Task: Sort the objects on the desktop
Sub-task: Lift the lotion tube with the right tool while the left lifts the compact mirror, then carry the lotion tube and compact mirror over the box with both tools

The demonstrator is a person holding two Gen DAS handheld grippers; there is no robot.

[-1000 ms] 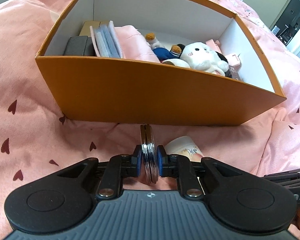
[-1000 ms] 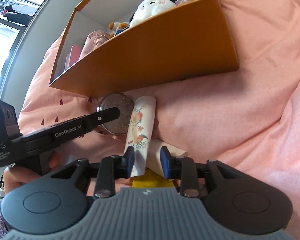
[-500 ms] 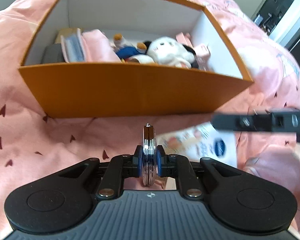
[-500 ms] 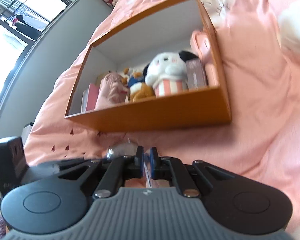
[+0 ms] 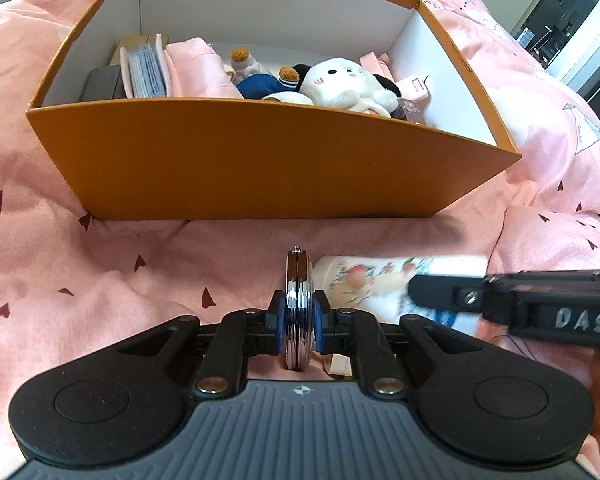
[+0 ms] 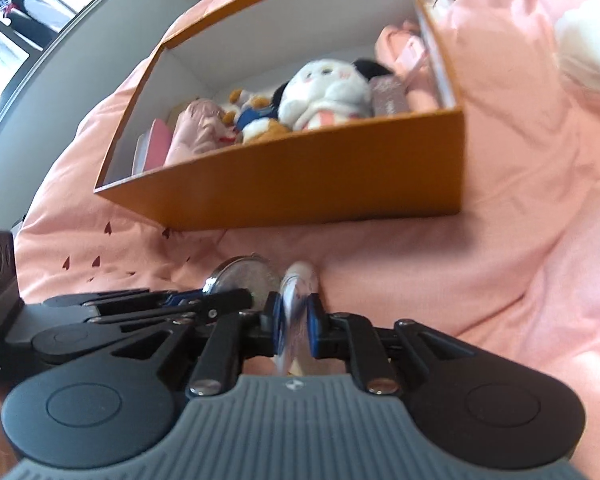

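The left gripper (image 5: 299, 317) is clenched on a round silver compact mirror (image 5: 298, 308), held on edge just before the near wall of the orange box (image 5: 260, 168). The right gripper (image 6: 296, 326), lettered "DAS" on its side, has a floral tube (image 5: 364, 280) between its blue pads, its jaws opening slightly. Pink bedding (image 5: 100, 264) lies open between the grippers and the box; a plush toy (image 5: 340, 84) sits inside.

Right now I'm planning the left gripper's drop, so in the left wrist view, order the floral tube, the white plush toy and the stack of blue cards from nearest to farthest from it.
1. Floral tube: on the bedding just right of the left gripper.
2. White plush toy: inside the orange box, right of centre.
3. Stack of blue cards: upright in the box's far left corner.
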